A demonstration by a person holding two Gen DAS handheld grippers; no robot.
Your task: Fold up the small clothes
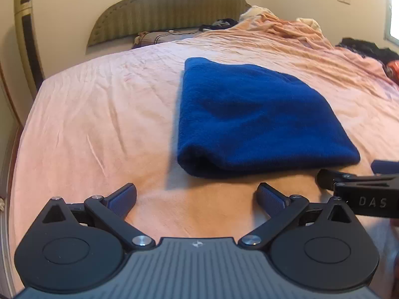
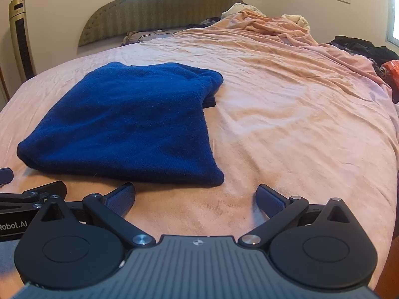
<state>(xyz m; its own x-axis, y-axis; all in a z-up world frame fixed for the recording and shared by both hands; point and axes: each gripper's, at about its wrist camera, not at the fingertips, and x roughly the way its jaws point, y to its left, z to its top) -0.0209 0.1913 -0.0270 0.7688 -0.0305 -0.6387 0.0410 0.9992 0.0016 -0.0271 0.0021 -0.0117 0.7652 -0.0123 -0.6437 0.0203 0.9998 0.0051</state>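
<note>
A blue knitted garment (image 1: 251, 114) lies folded into a thick rectangle on the pink bedsheet (image 1: 99, 114). In the right wrist view the same blue garment (image 2: 129, 122) sits left of centre, its far right corner a little rumpled. My left gripper (image 1: 197, 198) hovers open just in front of the garment's near fold, nothing between its fingers. My right gripper (image 2: 195, 196) is open too, near the garment's near right corner, holding nothing. Each gripper shows at the edge of the other's view.
The bed's near half is flat pink sheet (image 2: 299, 124). Rumpled peach bedding (image 1: 286, 30) is piled at the far right by the headboard (image 1: 169, 7). Dark clothes (image 1: 369, 49) and something orange (image 2: 392, 71) lie at the right edge. A tall fan tower (image 1: 27, 39) stands left.
</note>
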